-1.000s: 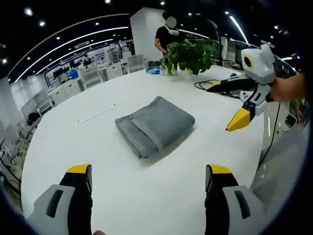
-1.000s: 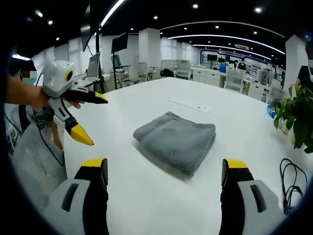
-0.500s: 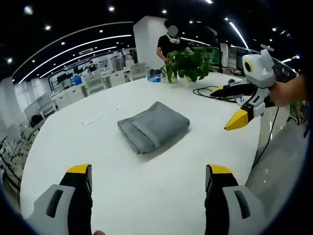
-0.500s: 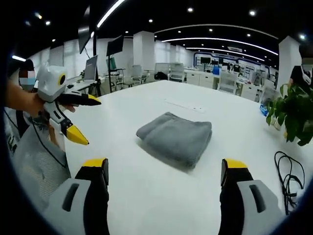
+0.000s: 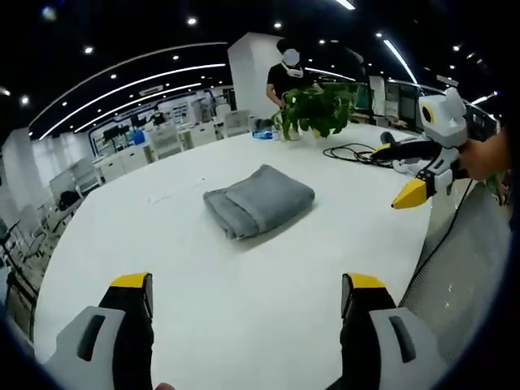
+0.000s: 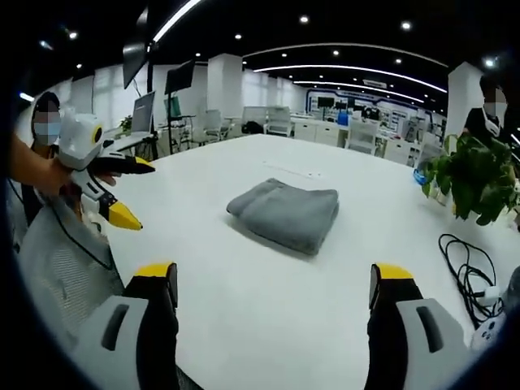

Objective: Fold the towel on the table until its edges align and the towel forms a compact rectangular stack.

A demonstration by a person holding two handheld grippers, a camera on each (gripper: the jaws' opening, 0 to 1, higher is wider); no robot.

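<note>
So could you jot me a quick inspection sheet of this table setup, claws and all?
Surface: white table, mostly bare.
Job's things: grey towel, folded into a compact stack, lying mid-table.
Clutter: potted plant at the far edge.
Grippers: left claw open, holding nothing; right claw open, holding nothing; both apart from the towel.
Cables: black cable coiled near the plant.
Surroundings: open office with desks; a person behind the plant.

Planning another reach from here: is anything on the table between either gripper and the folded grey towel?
Nothing visible. Bare white table lies between the left gripper and the grey towel, and likewise before the right gripper. The black cable and potted plant sit off to the side.
</note>
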